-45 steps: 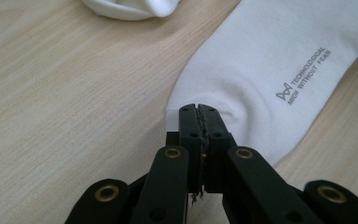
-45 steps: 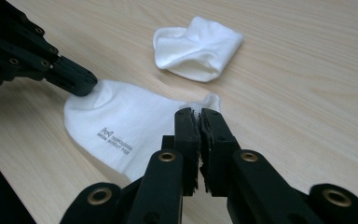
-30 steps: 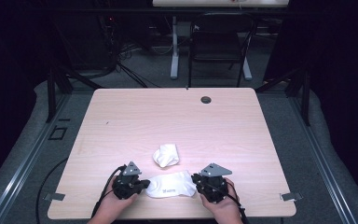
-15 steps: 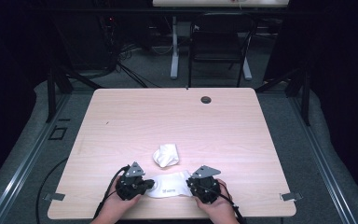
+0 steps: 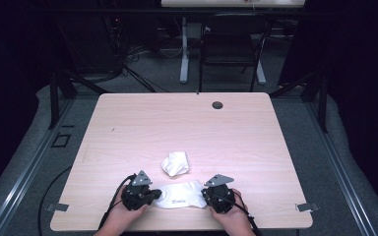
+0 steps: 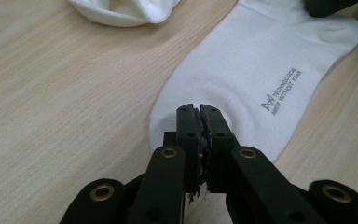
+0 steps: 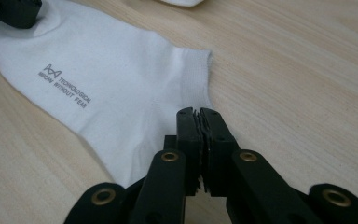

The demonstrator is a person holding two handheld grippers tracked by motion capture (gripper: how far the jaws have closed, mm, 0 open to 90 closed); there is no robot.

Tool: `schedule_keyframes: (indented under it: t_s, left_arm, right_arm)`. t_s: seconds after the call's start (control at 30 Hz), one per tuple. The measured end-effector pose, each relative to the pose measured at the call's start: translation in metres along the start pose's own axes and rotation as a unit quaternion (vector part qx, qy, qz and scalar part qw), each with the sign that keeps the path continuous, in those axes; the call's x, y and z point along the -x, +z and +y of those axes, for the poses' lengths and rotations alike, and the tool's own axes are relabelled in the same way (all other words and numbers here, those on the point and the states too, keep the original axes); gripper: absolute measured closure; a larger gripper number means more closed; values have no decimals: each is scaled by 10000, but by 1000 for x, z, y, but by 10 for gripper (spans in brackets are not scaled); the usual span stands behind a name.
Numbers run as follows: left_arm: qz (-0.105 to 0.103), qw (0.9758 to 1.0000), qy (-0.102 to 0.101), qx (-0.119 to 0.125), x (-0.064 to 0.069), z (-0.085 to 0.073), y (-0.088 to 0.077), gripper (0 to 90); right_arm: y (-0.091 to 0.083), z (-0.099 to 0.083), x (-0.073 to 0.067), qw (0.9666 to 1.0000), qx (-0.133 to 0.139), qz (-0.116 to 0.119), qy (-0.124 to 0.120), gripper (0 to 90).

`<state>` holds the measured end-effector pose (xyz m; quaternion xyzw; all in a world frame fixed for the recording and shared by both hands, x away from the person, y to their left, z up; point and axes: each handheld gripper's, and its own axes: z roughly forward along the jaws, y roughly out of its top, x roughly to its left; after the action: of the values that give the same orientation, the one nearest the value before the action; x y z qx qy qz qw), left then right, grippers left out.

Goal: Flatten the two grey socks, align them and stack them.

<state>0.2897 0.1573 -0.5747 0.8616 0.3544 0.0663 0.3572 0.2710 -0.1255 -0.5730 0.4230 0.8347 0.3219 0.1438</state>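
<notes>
Flat, sock (image 5: 181, 194) — pinched between both grippers.

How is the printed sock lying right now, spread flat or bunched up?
Spread flat. The printed sock lies smooth on the table, with the left gripper and right gripper shut on its opposite ends.

Both hands are seen low at near table edge, forearms entering from bottom of high view. Left gripper (image 5: 150, 195) is held w/ jaws pointed right, pressed together, a thin bit of white sock (image 5: 179, 195) pinched btwn them. Right gripper (image 5: 207, 193) is held opposite, jaws pointed left, likewise closed tight on sock's other end. Grippers are kept level, facing each other.
</notes>
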Motion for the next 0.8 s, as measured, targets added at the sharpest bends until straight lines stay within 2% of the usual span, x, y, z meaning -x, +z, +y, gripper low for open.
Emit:
schedule_keyframes:
  t_s: [0.13, 0.17, 0.33, 0.6, 0.8]
  left_arm:
    - [-5, 10000, -13, -38, -1, -1, -2, 874]
    - [-5, 10000, -21, -49, -1, -1, -2, 874]
    - [-5, 9999, -69, -80, -1, -3, -4, 876]
    - [-19, 9999, -103, -90, -2, -3, -5, 870]
    - [-18, 9999, -120, 23, -1, -1, -8, 795]
  right_arm:
    - [-2, -3, -2, 10000, 5, 47, 49, 887]
    - [-4, -3, -3, 10000, -59, 11, -24, 889]
    - [-4, -3, -8, 9999, -64, 11, -89, 891]
    - [-3, -3, -6, 10000, -29, 48, -1, 879]
    - [-6, -1, -7, 9997, 65, 234, 3, 782]
